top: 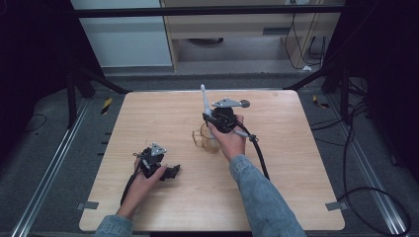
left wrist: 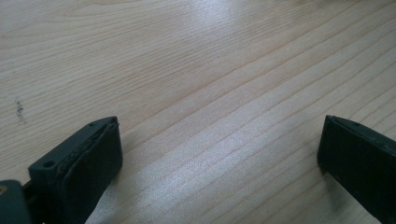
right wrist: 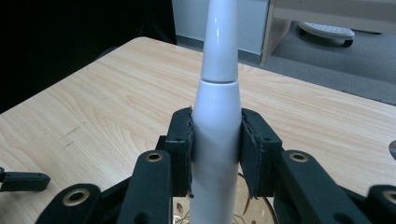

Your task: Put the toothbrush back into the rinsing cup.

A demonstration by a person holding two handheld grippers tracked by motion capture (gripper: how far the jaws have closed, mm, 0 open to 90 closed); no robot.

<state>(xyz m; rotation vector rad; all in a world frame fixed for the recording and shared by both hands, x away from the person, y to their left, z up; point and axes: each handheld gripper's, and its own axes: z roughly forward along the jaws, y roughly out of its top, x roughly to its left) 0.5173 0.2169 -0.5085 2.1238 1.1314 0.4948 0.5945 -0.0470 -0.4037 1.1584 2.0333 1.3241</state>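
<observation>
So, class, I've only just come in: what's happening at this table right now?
A person works a gripper in each hand at a wooden table. The right gripper is shut on a white, tapered object, possibly an electric toothbrush handle, holding it upright above a clear glass cup. The left gripper sits low over bare tabletop, jaws wide apart and holding nothing.

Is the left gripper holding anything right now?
No. In the left gripper view the left gripper has its jaws wide apart, with bare wooden table between them.
</observation>
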